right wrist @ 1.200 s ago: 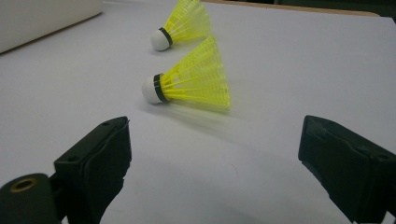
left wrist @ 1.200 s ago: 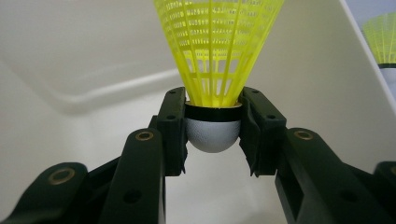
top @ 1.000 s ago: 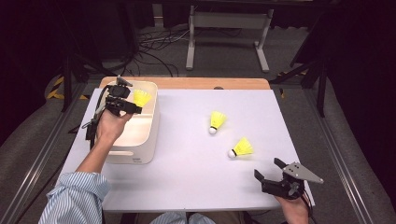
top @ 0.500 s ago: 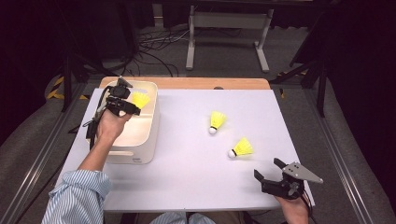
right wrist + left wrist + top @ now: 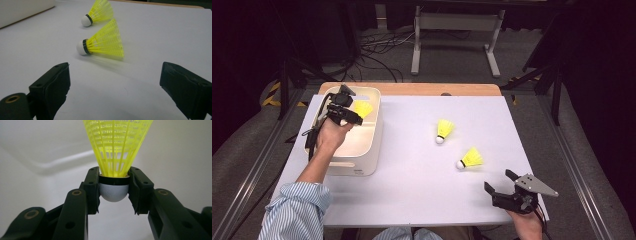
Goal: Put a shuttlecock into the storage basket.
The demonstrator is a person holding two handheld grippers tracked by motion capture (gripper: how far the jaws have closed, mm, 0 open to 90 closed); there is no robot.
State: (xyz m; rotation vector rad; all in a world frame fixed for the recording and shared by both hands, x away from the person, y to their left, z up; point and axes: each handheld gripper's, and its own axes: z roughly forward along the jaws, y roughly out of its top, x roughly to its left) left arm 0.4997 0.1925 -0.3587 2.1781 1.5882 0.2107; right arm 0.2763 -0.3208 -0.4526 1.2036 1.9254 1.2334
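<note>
My left gripper (image 5: 353, 116) hangs over the white bin (image 5: 373, 150) at the table's left, shut on a yellow shuttlecock (image 5: 362, 108). In the left gripper view the pads clamp its white cork (image 5: 113, 192), and the yellow skirt (image 5: 117, 145) points away over the bin's inside. Two more yellow shuttlecocks lie on the white table: one (image 5: 443, 130) mid-table, one (image 5: 469, 158) nearer the person. My right gripper (image 5: 501, 183) rests open near the front right corner, a short way behind the nearer shuttlecock (image 5: 102, 43); the farther one (image 5: 98, 12) lies beyond it.
The white sheet (image 5: 412, 190) covers the table, with a wooden strip (image 5: 412, 89) along the far edge. Beyond it stand a metal stand (image 5: 452, 30) and cables (image 5: 377, 47) on the floor. The bin's corner (image 5: 22, 10) is at the top left of the right gripper view.
</note>
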